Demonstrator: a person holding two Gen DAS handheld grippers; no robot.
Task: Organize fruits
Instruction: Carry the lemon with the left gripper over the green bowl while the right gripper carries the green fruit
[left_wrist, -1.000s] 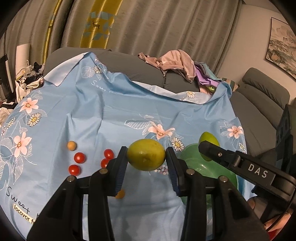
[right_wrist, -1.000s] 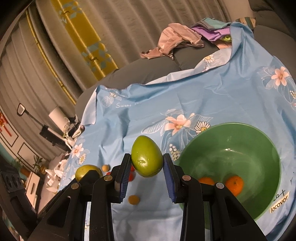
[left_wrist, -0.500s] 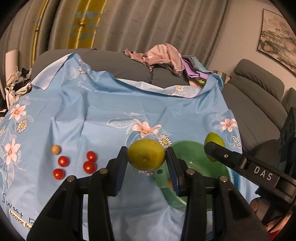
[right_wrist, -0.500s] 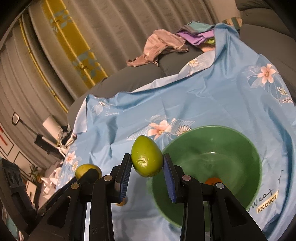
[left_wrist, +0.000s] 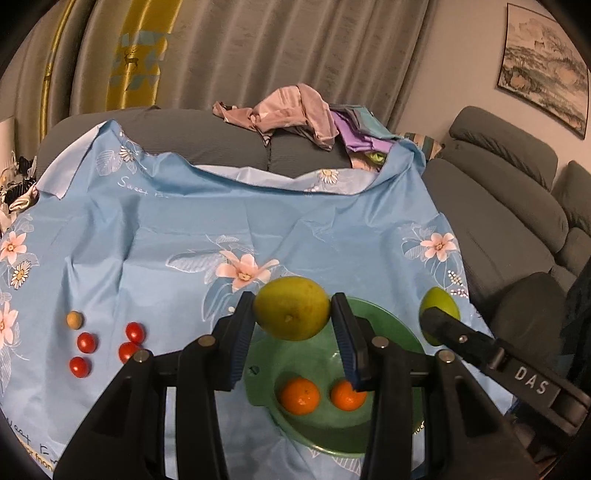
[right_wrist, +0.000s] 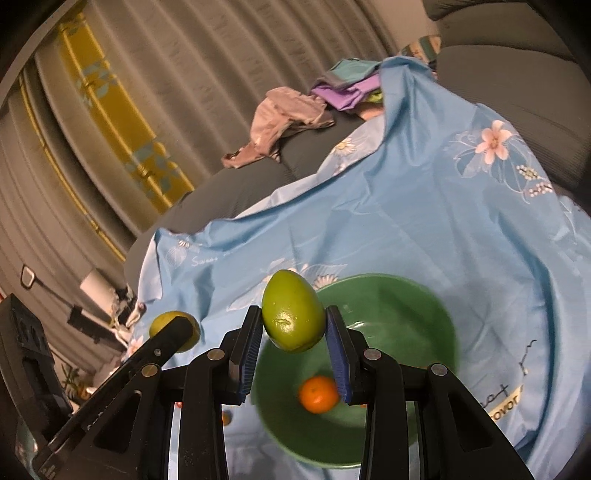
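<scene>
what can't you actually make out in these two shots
- Second orange in the green bowl: right wrist view, almost wholly behind the right gripper's blue pad; the left wrist view shows it.
- Small fruit on the blue cloth: right wrist view, only slivers between gripper frames.
- Green bowl's near rim: both views, cut off by gripper bodies.
- Printed words on the cloth: both views, cropped at the edges.
- Bowl's rim: right wrist view, motion-blurred.

The right gripper (right_wrist: 293, 328) clamps a green fruit (right_wrist: 292, 311) between its blue-padded fingers (right_wrist: 337, 354), above the green bowl (right_wrist: 424, 306). An orange (right_wrist: 318, 394) lies inside the bowl, which rests on the blue floral cloth (right_wrist: 406, 221).
</scene>
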